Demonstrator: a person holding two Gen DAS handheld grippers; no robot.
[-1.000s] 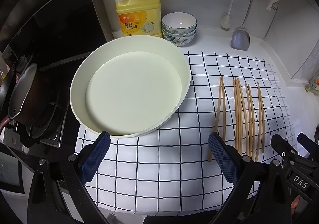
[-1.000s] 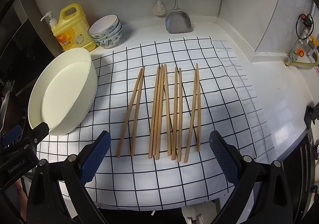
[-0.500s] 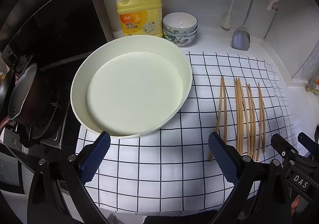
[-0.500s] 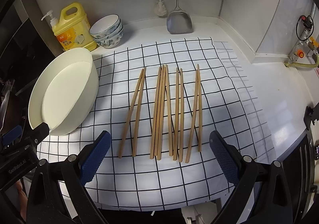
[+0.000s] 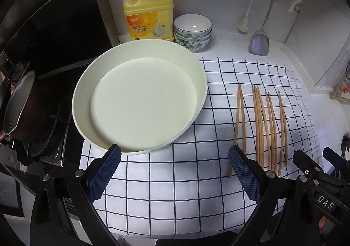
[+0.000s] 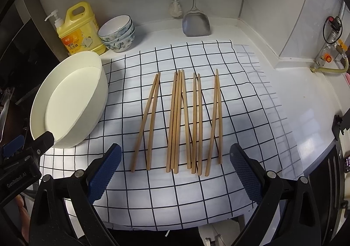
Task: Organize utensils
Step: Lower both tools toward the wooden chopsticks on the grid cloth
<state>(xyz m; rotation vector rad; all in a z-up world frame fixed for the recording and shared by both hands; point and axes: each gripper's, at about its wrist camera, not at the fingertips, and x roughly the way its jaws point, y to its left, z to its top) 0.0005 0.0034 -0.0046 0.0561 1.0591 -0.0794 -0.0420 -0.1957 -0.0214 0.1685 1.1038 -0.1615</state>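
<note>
- Nine wooden chopsticks point(image 6: 181, 121) lie side by side on the checked cloth point(image 6: 240, 92), in loose groups of two, three, two and two, their far tips toward the wall.
- The cloth covers the white bench point(image 6: 306, 97); every place below is told from this cloth.
- On its left edge sits a round cream basin point(image 5: 140, 97), with nothing in it, well apart from the chopsticks.
- Behind the cloth, on the bare bench, stand a yellow detergent jug point(image 5: 148, 13) and a stack of patterned bowls point(image 5: 193, 31); a metal spatula point(image 6: 196, 22) leans at the wall.
- The left gripper point(image 5: 174, 171) hovers over the cloth's near left part, its jaws spread wide and holding nothing.
- The right gripper point(image 6: 175, 169) hovers over the cloth's near edge, jaws spread wide and holding nothing, with the chopsticks' near ends between its blue pads point(image 6: 105, 171).
</note>
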